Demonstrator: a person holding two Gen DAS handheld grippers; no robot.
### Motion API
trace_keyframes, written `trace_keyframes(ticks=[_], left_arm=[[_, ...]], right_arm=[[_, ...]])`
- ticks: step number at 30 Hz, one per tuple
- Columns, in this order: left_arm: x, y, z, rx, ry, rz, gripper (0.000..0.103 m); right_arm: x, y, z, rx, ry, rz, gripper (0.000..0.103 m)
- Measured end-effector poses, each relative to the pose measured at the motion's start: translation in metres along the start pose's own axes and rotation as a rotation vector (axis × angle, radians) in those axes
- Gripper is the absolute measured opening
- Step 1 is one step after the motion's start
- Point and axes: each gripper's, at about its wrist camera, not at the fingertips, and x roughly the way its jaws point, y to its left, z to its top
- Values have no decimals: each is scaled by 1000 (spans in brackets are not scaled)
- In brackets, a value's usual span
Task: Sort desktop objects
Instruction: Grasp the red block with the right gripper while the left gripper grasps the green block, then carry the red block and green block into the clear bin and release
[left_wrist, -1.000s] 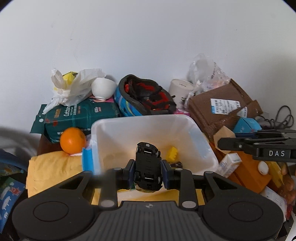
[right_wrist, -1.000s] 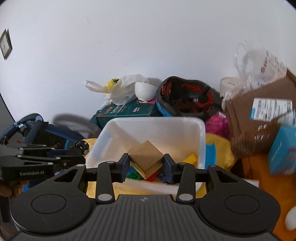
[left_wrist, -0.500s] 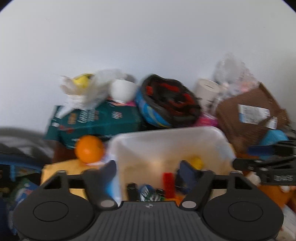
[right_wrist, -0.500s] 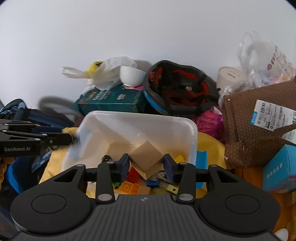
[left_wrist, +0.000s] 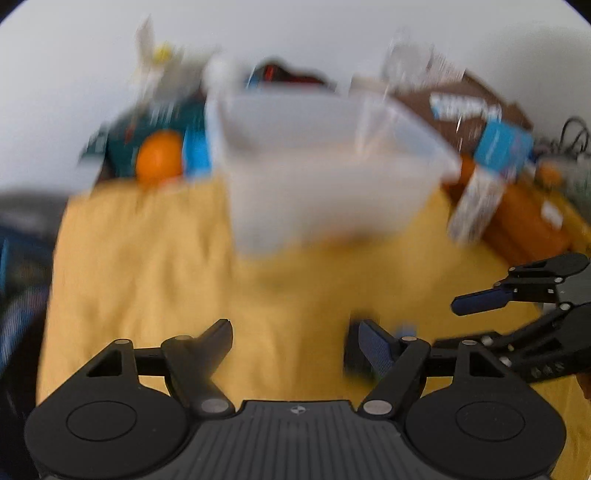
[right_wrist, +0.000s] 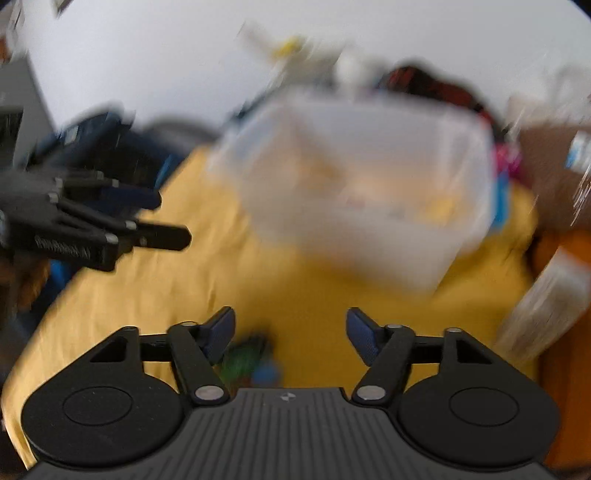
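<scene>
A: Left tool (left_wrist: 291, 341) gapes empty; right tool (right_wrist: 290, 328) is opening, nothing between its jaws.
B: Bin (right_wrist: 354, 192) sits upper centre. Next pick, likely those blurred pieces (right_wrist: 247, 360) low in frame.

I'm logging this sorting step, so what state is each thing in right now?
left gripper: open, nothing between the pads.
right gripper: jaws opening, nothing between them.
white plastic bin: upright on the yellow cloth, lidless; contents blurred.
orange: resting left of the bin, untouched.
small green and blue toys: lying on the cloth near the right gripper, too blurred to identify.
</scene>
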Motion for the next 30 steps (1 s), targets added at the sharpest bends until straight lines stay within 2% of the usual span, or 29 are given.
trace_keyframes(ticks=[3,6,9,11,12,17,20,22,27,29,30], left_arm=[[6,2,-36,-41,47,26,78],[5,4,-53,-71,57,13,78],[5,0,-58,-56,67,6,78],[2,-6,-61,-50,60,2,78],[4,-8,-60,-49,55,-8,77],[18,-39,-50,18,18,-72,73],[34,-60,-40,63,17,-94,62],[46,-70,-34,77,27,-105,50],[71,-78,-24,74,65,-82,42],[75,-76,-22,69,60,-64,33],[75,-75,-20,74,55,-60,24]], right_arm=[[28,15,-39,23,71,-3,51],[44,26,-54,32,67,-23,50],[54,38,-52,12,47,-34,49],[64,41,-51,-4,66,-39,32],[66,40,-50,-7,73,-37,30],[48,35,-54,1,35,-23,30],[27,19,-64,45,20,-36,30],[15,7,-71,78,11,-51,30],[-10,-15,-89,150,-2,-84,30],[-15,-21,-95,165,-3,-95,30],[-17,-24,-98,177,-3,-97,30]])
